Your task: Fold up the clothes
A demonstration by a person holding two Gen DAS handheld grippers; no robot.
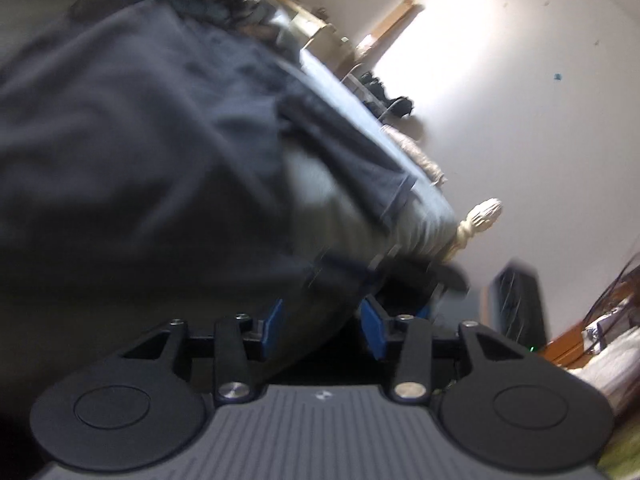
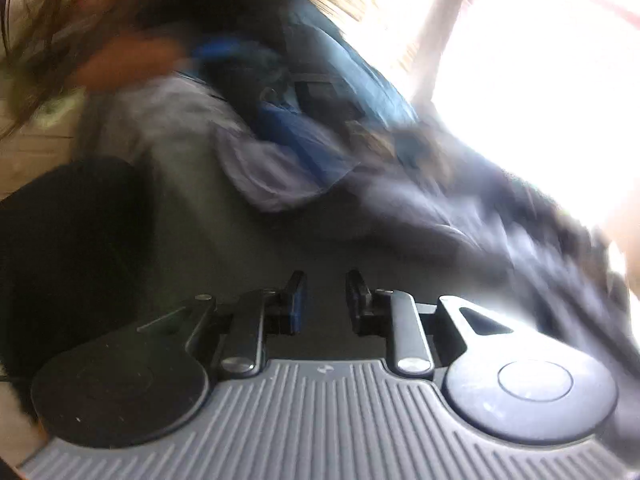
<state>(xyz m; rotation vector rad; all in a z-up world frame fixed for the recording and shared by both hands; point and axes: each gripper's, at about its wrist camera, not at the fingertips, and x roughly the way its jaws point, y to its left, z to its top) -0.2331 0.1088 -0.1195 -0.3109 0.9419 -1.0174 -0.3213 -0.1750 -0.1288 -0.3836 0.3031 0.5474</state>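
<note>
Tilting down w/ the frame canted, the left gripper (image 1: 322, 322) has its blue pads (image 1: 373, 330) parted; nothing pinched between them, bed surface shows thru the gap. Dark navy garment (image 1: 132, 128) lies spread ahead and to the left of the fingers on the grey bed (image 1: 424, 208), its hem ahead-right. Right gripper (image 2: 325, 300) also angled down, jaws a narrow gap apart, nothing seen in them; view is v. blurred. Dark clothing (image 2: 500, 216) sprawls ahead-right of it, a blue and lilac pile (image 2: 280, 160) straight ahead.
</note>
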